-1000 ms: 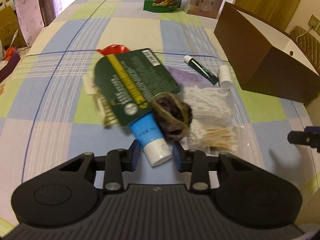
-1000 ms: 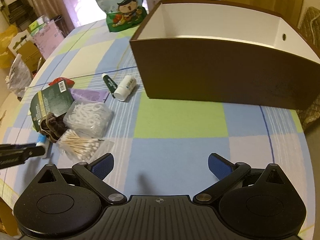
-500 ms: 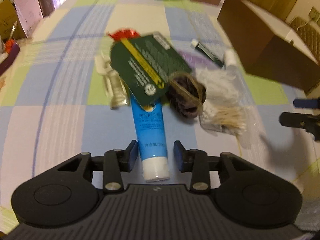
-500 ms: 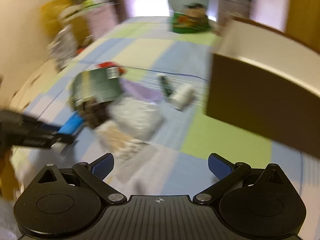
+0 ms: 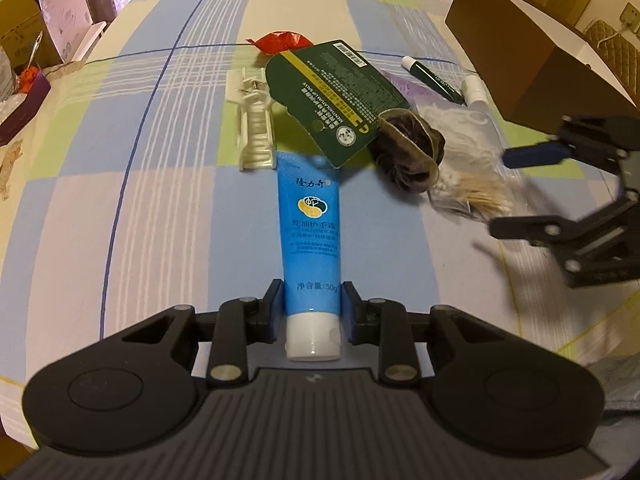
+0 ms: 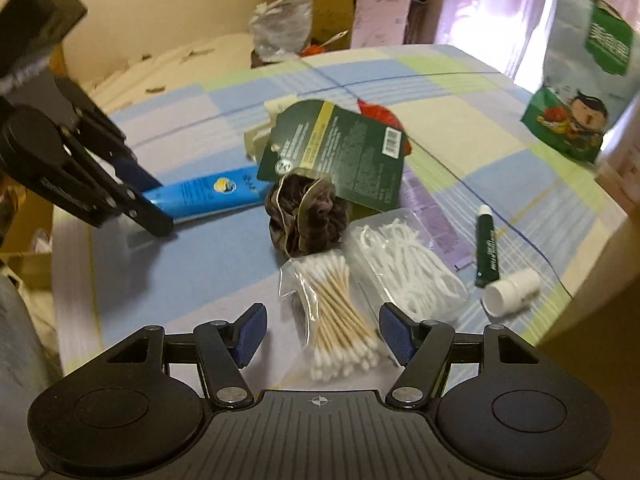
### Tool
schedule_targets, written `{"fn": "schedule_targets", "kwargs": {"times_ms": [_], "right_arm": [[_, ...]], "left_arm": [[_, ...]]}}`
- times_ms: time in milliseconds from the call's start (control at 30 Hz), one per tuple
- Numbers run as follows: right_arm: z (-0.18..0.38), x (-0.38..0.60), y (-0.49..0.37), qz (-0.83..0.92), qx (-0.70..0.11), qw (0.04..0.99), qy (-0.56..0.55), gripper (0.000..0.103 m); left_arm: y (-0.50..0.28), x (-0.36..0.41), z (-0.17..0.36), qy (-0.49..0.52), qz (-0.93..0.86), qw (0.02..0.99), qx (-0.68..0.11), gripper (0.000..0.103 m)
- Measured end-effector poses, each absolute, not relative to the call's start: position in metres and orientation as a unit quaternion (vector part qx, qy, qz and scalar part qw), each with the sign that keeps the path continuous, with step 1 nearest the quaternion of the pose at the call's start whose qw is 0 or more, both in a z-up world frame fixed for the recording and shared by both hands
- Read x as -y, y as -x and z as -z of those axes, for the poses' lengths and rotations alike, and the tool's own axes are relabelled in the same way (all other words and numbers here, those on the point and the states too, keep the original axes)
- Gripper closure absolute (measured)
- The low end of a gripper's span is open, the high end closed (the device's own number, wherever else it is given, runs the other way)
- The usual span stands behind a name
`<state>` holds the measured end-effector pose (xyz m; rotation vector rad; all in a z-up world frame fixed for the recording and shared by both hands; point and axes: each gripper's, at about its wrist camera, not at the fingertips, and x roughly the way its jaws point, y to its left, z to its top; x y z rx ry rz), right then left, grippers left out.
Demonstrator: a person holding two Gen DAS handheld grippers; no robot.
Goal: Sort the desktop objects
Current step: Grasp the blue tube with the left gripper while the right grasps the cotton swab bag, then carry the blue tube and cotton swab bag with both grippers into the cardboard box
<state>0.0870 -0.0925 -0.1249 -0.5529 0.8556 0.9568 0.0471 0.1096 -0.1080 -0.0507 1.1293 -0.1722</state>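
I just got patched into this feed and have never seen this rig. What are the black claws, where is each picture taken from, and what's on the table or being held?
There is no robot arm: a person holds one two-finger gripper in each hand, with a fisheye camera looking forward along the fingers.

In the left wrist view, the left gripper is shut on a blue tube near its white cap. The right gripper is open above a bag of cotton swabs.

Also on the checked tablecloth: a dark scrunchie, a green card, white floss picks, a green stick, a white cap and a brown box.
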Motion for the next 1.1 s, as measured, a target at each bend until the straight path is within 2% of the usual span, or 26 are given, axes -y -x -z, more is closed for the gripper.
{"fn": "schedule_targets", "kwargs": {"times_ms": [33, 100, 167, 267, 467, 667, 1100], "right_arm": [[0.128, 0.091, -0.087, -0.435, -0.397, 0.765, 0.259, 0.049], [0.130, 0.089, -0.086, -0.421, -0.404, 0.769, 0.261, 0.052], [0.129, 0.089, -0.086, -0.402, -0.412, 0.777, 0.254, 0.068], [0.124, 0.091, -0.087, -0.380, -0.441, 0.783, 0.218, 0.074], [0.116, 0.122, -0.094, -0.330, -0.521, 0.786, 0.047, 0.077], [0.113, 0.160, -0.100, -0.293, -0.549, 0.776, -0.104, 0.078], [0.059, 0.215, -0.107, -0.320, -0.511, 0.779, -0.169, 0.078]], "left_arm": [[-0.048, -0.110, 0.108, 0.025, 0.083, 0.841, -0.534, 0.078], [-0.049, -0.111, 0.108, 0.026, 0.088, 0.841, -0.534, 0.078], [-0.052, -0.111, 0.108, 0.020, 0.097, 0.838, -0.536, 0.078], [-0.057, -0.111, 0.108, 0.016, 0.107, 0.835, -0.540, 0.078], [-0.055, -0.115, 0.104, 0.013, 0.123, 0.828, -0.547, 0.079], [-0.040, -0.129, 0.079, 0.021, 0.145, 0.835, -0.531, 0.079], [-0.024, -0.110, 0.003, 0.033, 0.136, 0.875, -0.463, 0.079]]}}
